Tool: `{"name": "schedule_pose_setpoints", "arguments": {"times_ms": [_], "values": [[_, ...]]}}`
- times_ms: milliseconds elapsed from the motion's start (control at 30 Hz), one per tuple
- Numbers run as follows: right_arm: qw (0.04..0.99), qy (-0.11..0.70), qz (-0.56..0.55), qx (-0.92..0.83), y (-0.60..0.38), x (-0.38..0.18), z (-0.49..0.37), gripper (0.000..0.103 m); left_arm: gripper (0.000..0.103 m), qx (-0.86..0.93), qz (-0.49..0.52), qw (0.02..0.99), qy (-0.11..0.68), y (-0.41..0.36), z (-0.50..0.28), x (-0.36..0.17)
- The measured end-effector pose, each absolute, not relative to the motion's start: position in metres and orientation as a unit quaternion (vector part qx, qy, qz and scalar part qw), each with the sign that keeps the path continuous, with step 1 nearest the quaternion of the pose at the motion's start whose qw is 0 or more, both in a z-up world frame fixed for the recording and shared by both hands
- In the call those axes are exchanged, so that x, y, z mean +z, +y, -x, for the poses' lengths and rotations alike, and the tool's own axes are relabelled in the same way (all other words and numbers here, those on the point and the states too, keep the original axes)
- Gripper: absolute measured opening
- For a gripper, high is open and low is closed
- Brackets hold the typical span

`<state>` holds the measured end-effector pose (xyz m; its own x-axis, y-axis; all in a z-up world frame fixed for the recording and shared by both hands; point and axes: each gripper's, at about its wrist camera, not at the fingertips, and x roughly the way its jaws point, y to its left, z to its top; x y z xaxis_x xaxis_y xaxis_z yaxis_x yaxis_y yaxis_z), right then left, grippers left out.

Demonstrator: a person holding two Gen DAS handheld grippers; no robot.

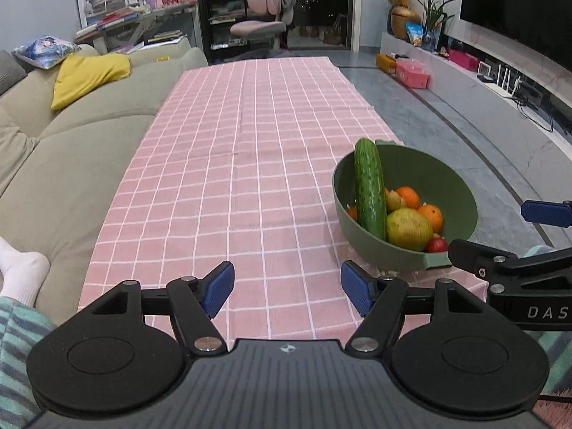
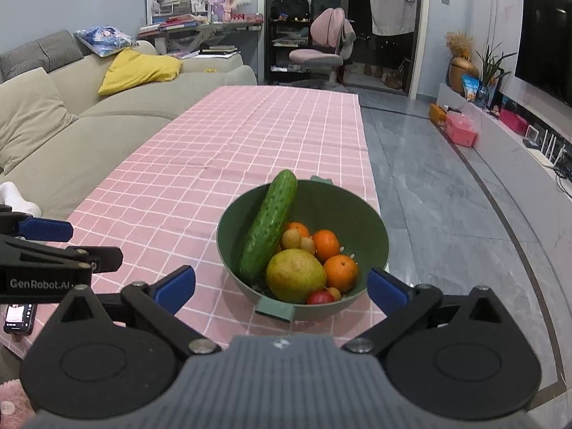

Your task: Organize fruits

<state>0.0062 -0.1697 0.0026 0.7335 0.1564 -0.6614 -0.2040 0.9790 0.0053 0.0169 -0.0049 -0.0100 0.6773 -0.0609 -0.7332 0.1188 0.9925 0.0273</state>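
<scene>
All the produce I can see sits in the green bowl (image 2: 371,236) at the near right end of the worktop (image 2: 250,136), on the pink checked cloth. A cucumber (image 2: 269,227) leans up against the bowl's left wall, its tip above the rim. Beside it lie a big yellow-green fruit, mango or pear, can't tell which (image 2: 296,274), three oranges (image 2: 340,272), a few small tan fruits (image 2: 290,238) and a small red one (image 2: 320,298) at the near edge.

The rest of the cloth shows no loose fruit in either view.

My left hand-held gripper (image 1: 287,287) hovers over bare cloth, fingers spread, nothing between them. My right hand-held gripper (image 2: 280,286) hangs just short of the bowl, fingers wide apart, also holding nothing.

Progress: this fits two stages. Either the fruit has been gathered into the bowl and the job is about done, or the bowl is the source and the pieces are due to be laid out on the cloth. The pictures don't settle it. The cucumber lying with the fruit could point to sorting left, but that's only my guess.
</scene>
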Motion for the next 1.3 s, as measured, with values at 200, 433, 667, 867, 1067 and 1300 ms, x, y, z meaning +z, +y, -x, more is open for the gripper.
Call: {"name": "schedule_pose_setpoints", "arguments": {"times_ms": [200,433,667,867,1067,1300], "values": [[0.928,0.356,0.043,0.103,-0.1665,0.0012,-0.0056,0.099,0.08,-0.05,-0.037,0.913,0.403,-0.005,-0.0143,-0.011],[0.928,0.357,0.044,0.103,-0.1666,0.0016,-0.0052,0.099,0.08,-0.05,-0.036,0.913,0.404,-0.0043,-0.0131,-0.0104],[0.927,0.357,0.048,0.105,-0.166,0.0008,-0.006,0.099,0.08,-0.049,-0.036,0.912,0.405,-0.0036,-0.0137,-0.0103],[0.926,0.359,0.049,0.106,-0.1652,-0.0001,-0.0065,0.099,0.08,-0.048,-0.035,0.912,0.405,-0.0019,-0.0147,-0.0101],[0.925,0.36,0.051,0.107,-0.1644,-0.0005,-0.0066,0.099,0.08,-0.047,-0.034,0.912,0.405,-0.0006,-0.0141,-0.0101],[0.925,0.36,0.051,0.106,-0.1643,-0.0005,-0.0067,0.099,0.08,-0.047,-0.034,0.912,0.405,-0.0002,-0.0141,-0.0098]]}}
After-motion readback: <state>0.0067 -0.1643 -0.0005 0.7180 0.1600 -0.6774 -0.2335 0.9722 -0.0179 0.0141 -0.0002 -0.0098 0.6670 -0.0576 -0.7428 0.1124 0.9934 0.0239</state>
